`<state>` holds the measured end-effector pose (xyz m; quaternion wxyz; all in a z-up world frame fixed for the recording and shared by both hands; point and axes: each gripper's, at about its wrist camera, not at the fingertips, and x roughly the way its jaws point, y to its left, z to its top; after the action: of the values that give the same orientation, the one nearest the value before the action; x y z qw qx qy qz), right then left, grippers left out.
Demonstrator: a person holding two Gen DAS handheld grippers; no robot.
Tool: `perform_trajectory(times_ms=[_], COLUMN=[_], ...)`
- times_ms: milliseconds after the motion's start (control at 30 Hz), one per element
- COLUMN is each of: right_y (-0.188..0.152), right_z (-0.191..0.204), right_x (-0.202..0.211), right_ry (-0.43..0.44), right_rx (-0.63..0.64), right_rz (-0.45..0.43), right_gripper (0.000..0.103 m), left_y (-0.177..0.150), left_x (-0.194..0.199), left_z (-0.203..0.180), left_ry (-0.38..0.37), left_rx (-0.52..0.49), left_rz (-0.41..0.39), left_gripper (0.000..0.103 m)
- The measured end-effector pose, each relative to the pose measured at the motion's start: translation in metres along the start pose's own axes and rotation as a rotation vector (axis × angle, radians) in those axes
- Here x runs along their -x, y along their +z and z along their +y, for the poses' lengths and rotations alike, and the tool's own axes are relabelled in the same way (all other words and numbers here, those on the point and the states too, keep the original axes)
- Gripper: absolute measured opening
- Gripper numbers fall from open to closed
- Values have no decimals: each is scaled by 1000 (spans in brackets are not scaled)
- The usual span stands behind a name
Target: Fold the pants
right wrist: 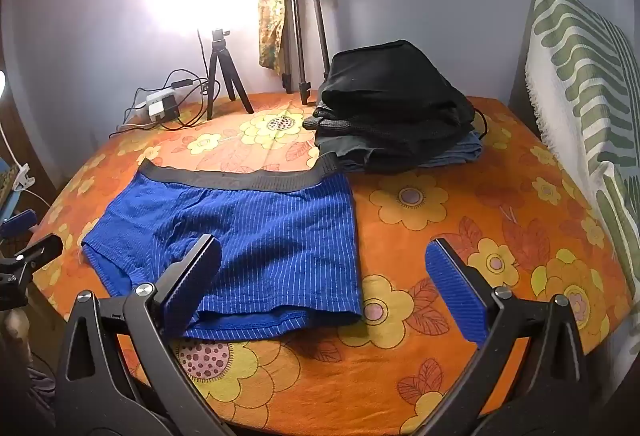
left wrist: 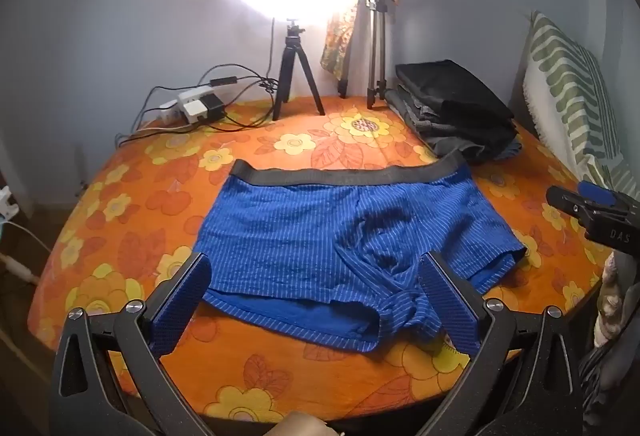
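Note:
Blue pinstriped shorts [left wrist: 320,232] with a black waistband lie spread flat on the orange flowered table [left wrist: 280,376], waistband at the far side. They also show in the right wrist view [right wrist: 256,236]. My left gripper [left wrist: 316,288] is open and empty, low over the near leg hems. My right gripper [right wrist: 324,268] is open and empty above the shorts' right hem corner; it also shows at the right edge of the left wrist view [left wrist: 592,204]. The left gripper shows at the left edge of the right wrist view [right wrist: 24,256].
A stack of folded dark clothes [right wrist: 396,116] sits at the back right. A small tripod [left wrist: 296,76], a tall tripod [left wrist: 374,16], a bright ring light and a power strip [left wrist: 196,104] with cables stand at the back. A striped green cushion [right wrist: 580,84] stands at the right.

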<state>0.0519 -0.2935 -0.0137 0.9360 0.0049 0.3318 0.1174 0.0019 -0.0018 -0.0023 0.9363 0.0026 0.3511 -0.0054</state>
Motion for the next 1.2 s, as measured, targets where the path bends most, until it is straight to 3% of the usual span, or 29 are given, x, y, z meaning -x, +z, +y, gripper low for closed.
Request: perform_trajectory(times_ms=[1200], right_y=[4], right_z=[2], right_x=[7], right_ry=[-57], right_rx=[16], right_rz=[-25], right_gripper=[103], left_y=[0], left_x=[7], left_z=[7], left_ry=[-2], left_rx=[19], left_rz=[-45], left_gripper=[102])
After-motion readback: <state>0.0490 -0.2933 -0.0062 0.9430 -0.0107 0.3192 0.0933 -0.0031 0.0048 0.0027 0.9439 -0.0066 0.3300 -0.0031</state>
